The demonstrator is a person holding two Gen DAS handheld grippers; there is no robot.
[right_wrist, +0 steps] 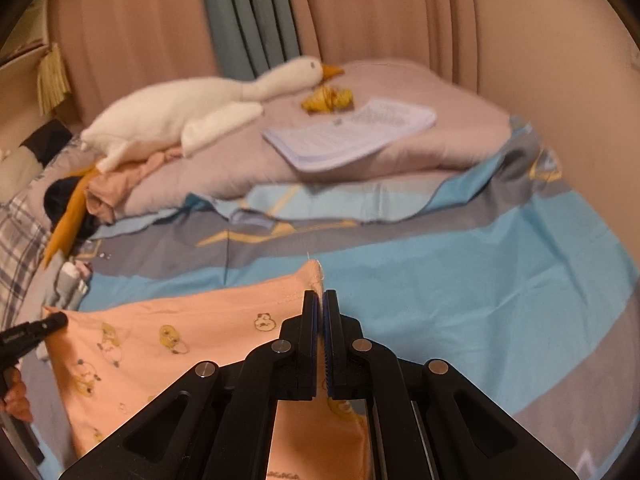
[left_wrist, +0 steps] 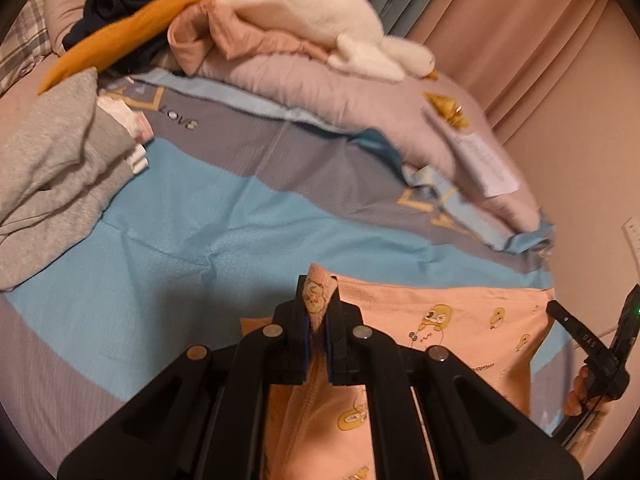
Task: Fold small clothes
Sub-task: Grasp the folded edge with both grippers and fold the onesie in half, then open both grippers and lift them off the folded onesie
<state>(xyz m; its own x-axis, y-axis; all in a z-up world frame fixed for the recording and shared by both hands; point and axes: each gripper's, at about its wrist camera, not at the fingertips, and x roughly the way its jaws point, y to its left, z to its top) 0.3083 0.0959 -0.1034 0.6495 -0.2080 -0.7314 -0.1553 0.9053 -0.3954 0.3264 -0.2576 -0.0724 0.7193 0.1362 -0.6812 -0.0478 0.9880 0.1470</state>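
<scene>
Both tongs, left (left_wrist: 316,300) and right (right_wrist: 323,300), are pinching corners of the soft peach duck-print garment (right_wrist: 160,340), stretching it flat above the blue-and-grey bed sheet (right_wrist: 460,300). Crumpled grey clothes (left_wrist: 52,176) are lying beside it, a plush white goose (right_wrist: 180,116) resting behind.

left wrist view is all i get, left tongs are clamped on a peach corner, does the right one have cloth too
Observer: Yes, the right tongs are shut on the other top corner of the peach duck-print garment.
Operator: anything on that quilt behind it
Observer: An open booklet lies flat on the folded quilt.
Operator: the white plush, what is it
Observer: A goose plush; its head with an orange beak rests beside the booklet.
</scene>
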